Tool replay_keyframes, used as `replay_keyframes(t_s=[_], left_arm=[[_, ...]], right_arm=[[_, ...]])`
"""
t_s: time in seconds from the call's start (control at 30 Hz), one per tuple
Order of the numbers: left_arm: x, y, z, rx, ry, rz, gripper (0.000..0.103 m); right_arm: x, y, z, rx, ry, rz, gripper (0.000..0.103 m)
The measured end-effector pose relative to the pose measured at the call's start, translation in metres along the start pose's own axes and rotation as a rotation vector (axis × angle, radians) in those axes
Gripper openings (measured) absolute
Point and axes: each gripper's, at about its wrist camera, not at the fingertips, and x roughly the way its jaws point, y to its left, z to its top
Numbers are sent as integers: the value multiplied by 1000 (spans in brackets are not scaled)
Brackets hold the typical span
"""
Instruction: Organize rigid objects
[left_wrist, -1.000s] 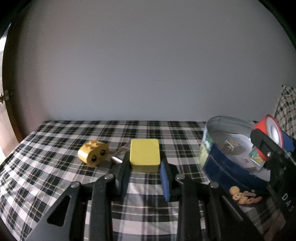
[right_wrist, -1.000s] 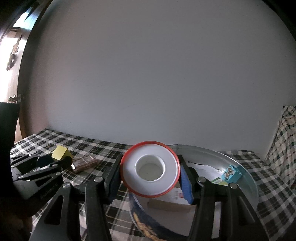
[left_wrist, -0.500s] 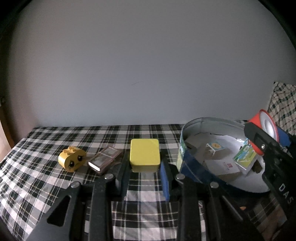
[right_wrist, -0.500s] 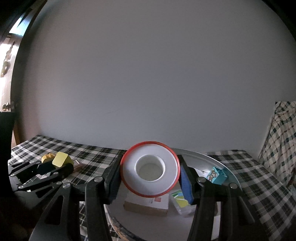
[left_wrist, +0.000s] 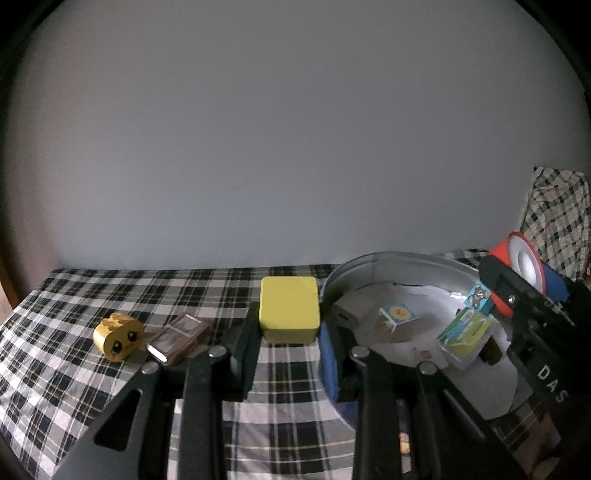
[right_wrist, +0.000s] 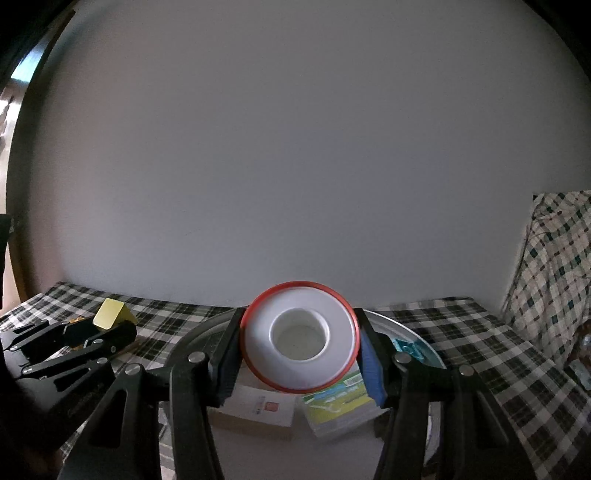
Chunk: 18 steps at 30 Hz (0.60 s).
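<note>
The left gripper (left_wrist: 290, 354) clamps a yellow box (left_wrist: 289, 308) at frame centre. The right gripper (right_wrist: 299, 360) squeezes a red-rimmed white roll (right_wrist: 299, 336) (low centre) above the round tin (right_wrist: 424, 345).

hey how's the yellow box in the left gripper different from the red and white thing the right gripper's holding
The yellow box is squarish with rounded corners and one plain colour; the red-rimmed white roll is round with a hollow centre. The box is beside the round tin, while the roll is over the tin's inside. Both are clamped between gripper fingers, above the checked cloth.
</note>
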Motion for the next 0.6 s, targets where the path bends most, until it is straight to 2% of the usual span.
replay_keyframes(t_s=[0.6], left_arm=[[9, -43, 19, 21, -19, -70, 28]], right_arm=[[6, -36, 7, 58, -16, -76, 58]])
